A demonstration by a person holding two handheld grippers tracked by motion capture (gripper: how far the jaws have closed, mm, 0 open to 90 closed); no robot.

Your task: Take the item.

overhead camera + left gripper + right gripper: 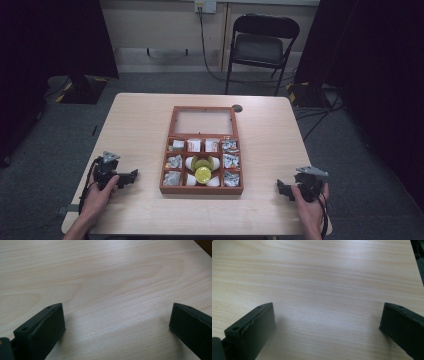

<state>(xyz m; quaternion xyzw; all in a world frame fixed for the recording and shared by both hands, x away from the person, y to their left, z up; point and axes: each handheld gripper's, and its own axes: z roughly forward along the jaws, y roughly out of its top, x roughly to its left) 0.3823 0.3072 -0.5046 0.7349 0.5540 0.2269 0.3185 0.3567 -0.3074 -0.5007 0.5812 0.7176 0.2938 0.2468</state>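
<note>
Left gripper (131, 176) and right gripper (281, 188) are resting on the worktop (135, 120) either side of the wooden box (202, 189), fingers (40, 330) gaping wide, gripping nothing.

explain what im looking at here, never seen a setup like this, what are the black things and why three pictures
There is no robot arm here: a person sits at a wooden table and holds a hand-operated grasping tool in each hand. The high view looks down from above the person's side; the left tongs sit at its left, the right tongs at its right.

The other two pictures come from small cameras riding on each tool. The black blocks rising from the bottom are that tool's own two jaws. In the left gripper view the left tongs stand wide open over bare wood, and likewise the right tongs in the right gripper view. Nothing is held.

In the middle of the table lies a wooden box with its glass lid open, its compartments holding small packets and a yellow ball. A folding chair stands beyond.
</note>
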